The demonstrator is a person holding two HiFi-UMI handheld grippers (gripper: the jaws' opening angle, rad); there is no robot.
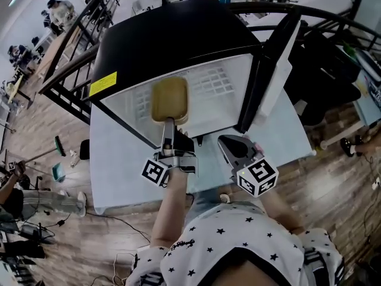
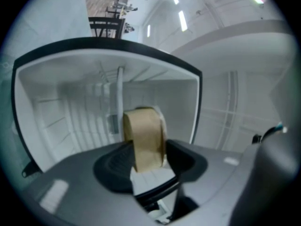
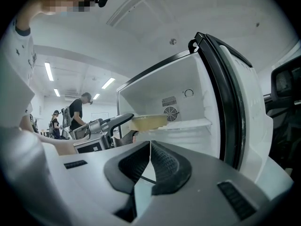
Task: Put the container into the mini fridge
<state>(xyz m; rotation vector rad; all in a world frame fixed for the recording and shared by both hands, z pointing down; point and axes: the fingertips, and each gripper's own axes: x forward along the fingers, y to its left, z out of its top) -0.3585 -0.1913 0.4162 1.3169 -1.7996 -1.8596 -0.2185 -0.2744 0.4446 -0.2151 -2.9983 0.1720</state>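
The tan, lidded container (image 1: 170,99) hangs at the mouth of the open mini fridge (image 1: 178,37), in front of its white interior. My left gripper (image 1: 169,124) is shut on the container's near end; in the left gripper view the container (image 2: 145,135) stands edge-on, clamped between the two black pads of that gripper (image 2: 146,160). My right gripper (image 1: 230,142) rests low at the fridge's right front corner, shut and empty, its pads (image 3: 164,161) meeting. From the right gripper view the container (image 3: 148,122) sits just outside the fridge shelf (image 3: 188,125).
The fridge door (image 1: 278,58) stands open at the right, close beside my right gripper. The fridge sits on a pale grey table (image 1: 119,177). A wire shelf (image 1: 208,82) crosses the interior. Black railings (image 1: 65,82) and people (image 3: 77,109) are behind.
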